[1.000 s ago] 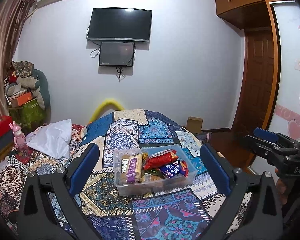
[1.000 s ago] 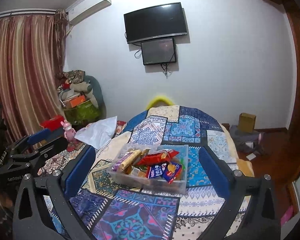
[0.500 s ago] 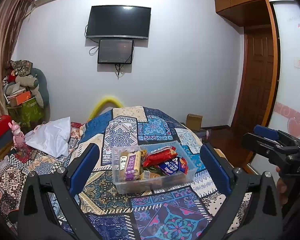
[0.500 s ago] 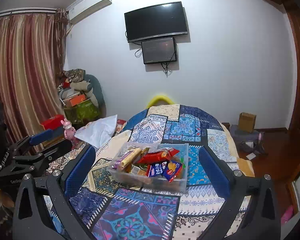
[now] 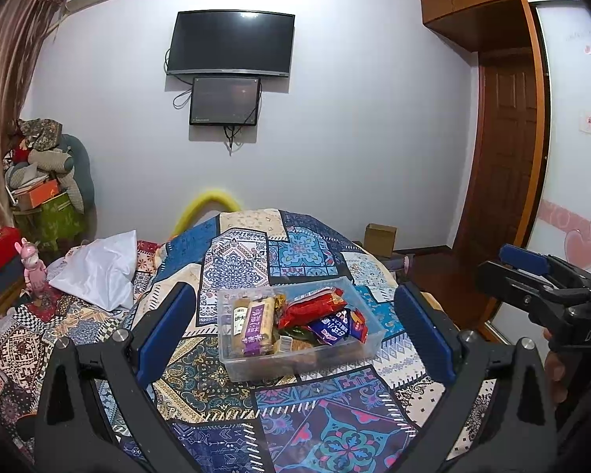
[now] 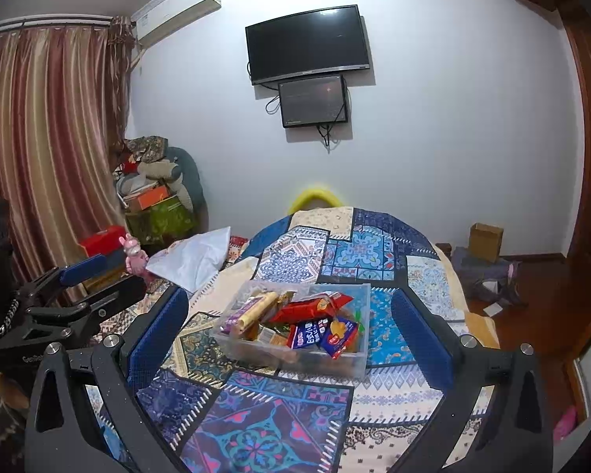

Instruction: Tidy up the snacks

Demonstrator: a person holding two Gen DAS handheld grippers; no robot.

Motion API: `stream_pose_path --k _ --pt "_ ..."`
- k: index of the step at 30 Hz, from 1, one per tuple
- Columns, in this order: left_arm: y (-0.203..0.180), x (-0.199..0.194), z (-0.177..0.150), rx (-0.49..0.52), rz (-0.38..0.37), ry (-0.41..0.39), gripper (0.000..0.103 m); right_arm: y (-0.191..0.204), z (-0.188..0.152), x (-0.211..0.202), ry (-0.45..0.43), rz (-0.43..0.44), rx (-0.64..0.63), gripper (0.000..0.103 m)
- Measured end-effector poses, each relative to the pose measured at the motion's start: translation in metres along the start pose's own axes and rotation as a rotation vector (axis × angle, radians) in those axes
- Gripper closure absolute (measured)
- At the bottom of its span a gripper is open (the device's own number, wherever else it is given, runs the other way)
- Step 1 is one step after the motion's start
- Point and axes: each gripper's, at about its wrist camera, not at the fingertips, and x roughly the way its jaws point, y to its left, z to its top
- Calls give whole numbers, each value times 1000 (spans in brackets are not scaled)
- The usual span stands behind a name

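A clear plastic bin (image 5: 256,370) (image 6: 358,295) sits on a patchwork bedspread (image 5: 232,260) and holds several snack packs: a purple-labelled bar (image 5: 258,325), a red bag (image 5: 311,305) (image 6: 311,307) and a blue packet (image 5: 331,329) (image 6: 309,333). My left gripper (image 5: 295,331) is open and empty, held back from the bin, which shows between its blue pads. My right gripper (image 6: 291,329) is open and empty, likewise short of the bin. The right gripper shows at the right edge of the left wrist view (image 5: 539,280), and the left gripper shows at the left edge of the right wrist view (image 6: 78,295).
A white pillow (image 5: 98,268) lies left of the bin. A pink toy (image 5: 33,272) and piled boxes (image 5: 39,197) stand at the far left. A cardboard box (image 6: 484,240) sits on the floor at right near a wooden door (image 5: 504,165). A TV (image 5: 232,43) hangs on the wall.
Both views have shifted slightly: the bin now sits a little lower and nearer in the left wrist view. Both grippers stay open and empty.
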Motion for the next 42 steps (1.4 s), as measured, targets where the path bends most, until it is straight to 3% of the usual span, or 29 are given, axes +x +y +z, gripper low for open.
stream_pose_path --k 42 --pt "-5 -6 4 -6 7 -14 1 -4 -1 0 6 -19 -6 0"
